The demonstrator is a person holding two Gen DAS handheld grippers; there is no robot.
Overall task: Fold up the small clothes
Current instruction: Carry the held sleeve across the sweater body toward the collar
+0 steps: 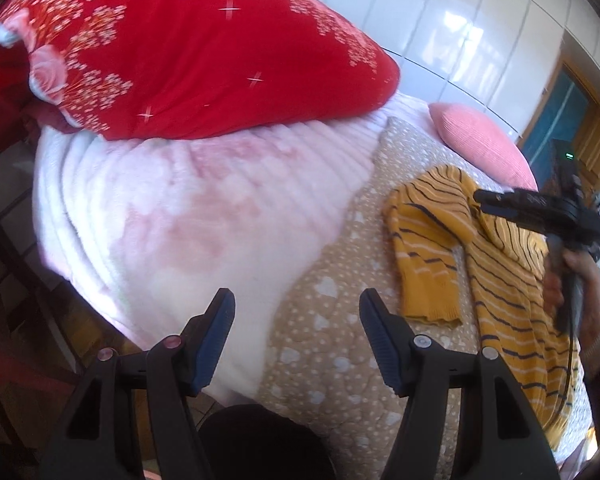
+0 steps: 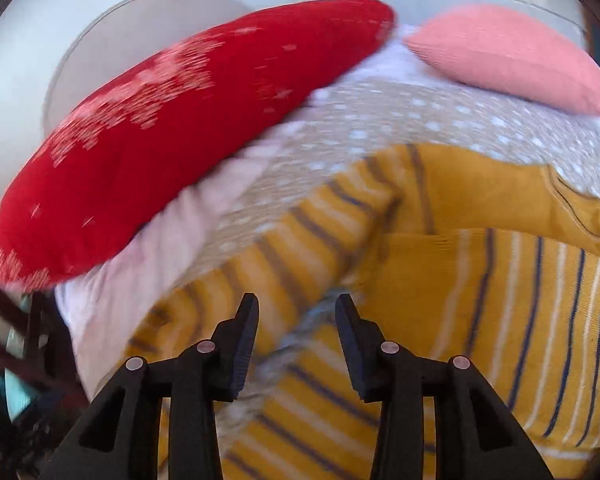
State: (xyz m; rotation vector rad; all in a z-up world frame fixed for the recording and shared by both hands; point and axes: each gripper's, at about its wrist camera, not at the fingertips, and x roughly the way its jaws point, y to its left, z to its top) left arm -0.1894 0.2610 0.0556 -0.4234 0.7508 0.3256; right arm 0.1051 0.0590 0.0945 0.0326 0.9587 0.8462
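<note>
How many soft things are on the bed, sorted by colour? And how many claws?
Red pillow: 1
Small pink pillow: 1
Pale pink fluffy blanket: 1
Tan quilt with white hearts: 1
Yellow striped sweater: 1
Claws: 2, the left claw and the right claw, both open and empty
Total: 7 things
</note>
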